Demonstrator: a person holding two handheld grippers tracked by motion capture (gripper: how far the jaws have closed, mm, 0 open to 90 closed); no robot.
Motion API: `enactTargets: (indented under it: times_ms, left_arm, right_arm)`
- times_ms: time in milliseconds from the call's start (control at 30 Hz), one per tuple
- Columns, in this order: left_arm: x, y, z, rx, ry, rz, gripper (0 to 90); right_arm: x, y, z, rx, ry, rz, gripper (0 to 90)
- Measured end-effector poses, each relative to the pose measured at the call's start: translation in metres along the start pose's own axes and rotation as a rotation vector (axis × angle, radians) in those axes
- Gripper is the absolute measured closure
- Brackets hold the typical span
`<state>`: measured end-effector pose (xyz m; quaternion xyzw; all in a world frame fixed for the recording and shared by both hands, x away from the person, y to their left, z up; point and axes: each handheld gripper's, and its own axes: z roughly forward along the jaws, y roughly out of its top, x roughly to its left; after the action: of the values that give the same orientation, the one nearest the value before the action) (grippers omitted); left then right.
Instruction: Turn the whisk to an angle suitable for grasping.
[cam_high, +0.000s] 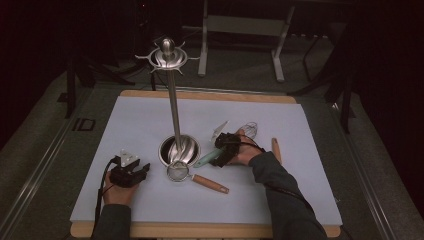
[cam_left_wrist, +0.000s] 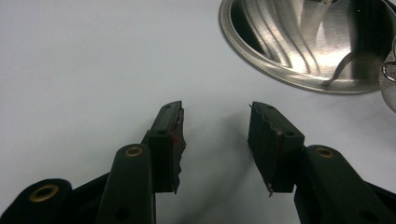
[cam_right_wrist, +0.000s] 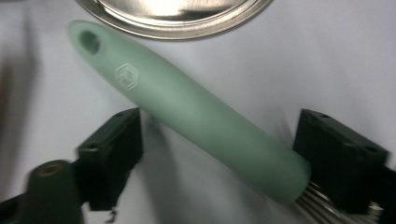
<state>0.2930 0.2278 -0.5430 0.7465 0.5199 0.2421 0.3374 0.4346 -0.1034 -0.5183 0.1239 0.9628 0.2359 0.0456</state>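
Observation:
A whisk with a pale green handle (cam_right_wrist: 196, 112) lies on the white mat, its handle end by the stand's steel base (cam_right_wrist: 177, 18). My right gripper (cam_right_wrist: 219, 126) is open, its jaws standing either side of the handle near the wire end. In the high view the right gripper (cam_high: 218, 154) sits over the green handle (cam_high: 206, 159), and the whisk's wires (cam_high: 250, 131) lie behind the hand. My left gripper (cam_left_wrist: 215, 112) is open over bare mat, nothing between its jaws. It rests at the front left (cam_high: 134, 171), short of the stand's base (cam_left_wrist: 303, 46).
A tall steel utensil stand (cam_high: 174, 107) with a hooked top (cam_high: 167, 55) rises from a bowl-shaped base (cam_high: 178, 150). A small strainer (cam_high: 177, 171) with a wooden handle (cam_high: 210, 183) lies in front of it. A second wooden handle (cam_high: 276, 150) and a pale utensil (cam_high: 218, 131) lie to the right.

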Motion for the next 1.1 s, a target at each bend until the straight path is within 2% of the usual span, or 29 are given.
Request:
enactTargets:
  times_ms: [33, 67, 200, 267, 433, 600, 733, 800, 933, 1067, 1100]
  left_arm:
    - [0.0, 0.0, 0.0, 0.0, 0.001, 0.0, 55.4]
    - [0.0, 0.0, 0.0, 0.001, 0.0, 0.0, 55.4]
    - [0.0, 0.0, 0.0, 0.002, 0.0, 0.0, 55.4]
    - [0.0, 0.0, 0.0, 0.002, 0.001, 0.0, 55.4]
    - [0.0, 0.0, 0.0, 0.002, 0.002, 0.0, 55.4]
    - [0.0, 0.0, 0.0, 0.002, 0.001, 0.0, 55.4]
    - [0.0, 0.0, 0.0, 0.002, 0.002, 0.0, 55.4]
    - [0.0, 0.0, 0.0, 0.001, 0.003, 0.0, 55.4]
    - [0.0, 0.0, 0.0, 0.002, 0.003, -0.001, 55.4]
    - [0.0, 0.0, 0.0, 0.002, 0.003, -0.001, 55.4]
    - [0.0, 0.0, 0.0, 0.002, 0.003, -0.001, 55.4]
  right_arm:
    - [-0.001, 0.0, -0.001, 0.005, 0.006, 0.021, 20.4]
    - [-0.001, 0.0, -0.001, 0.007, 0.005, 0.021, 22.9]
    - [0.002, 0.0, -0.008, 0.028, 0.0, 0.032, 45.4]
    - [0.004, 0.0, -0.01, 0.045, -0.007, 0.023, 51.0]
    - [0.013, 0.005, -0.013, 0.092, -0.04, -0.006, 57.2]
    - [0.017, 0.008, -0.015, 0.139, -0.045, -0.041, 61.4]
    - [0.018, 0.008, -0.019, 0.122, -0.046, -0.046, 69.0]
    - [0.017, 0.008, -0.02, 0.109, -0.027, -0.025, 69.3]
    - [0.017, 0.006, -0.02, 0.086, -0.04, -0.028, 69.3]
    - [0.017, 0.005, -0.025, 0.041, -0.047, -0.014, 69.2]
    - [0.017, 0.005, -0.03, 0.002, -0.046, -0.002, 69.3]
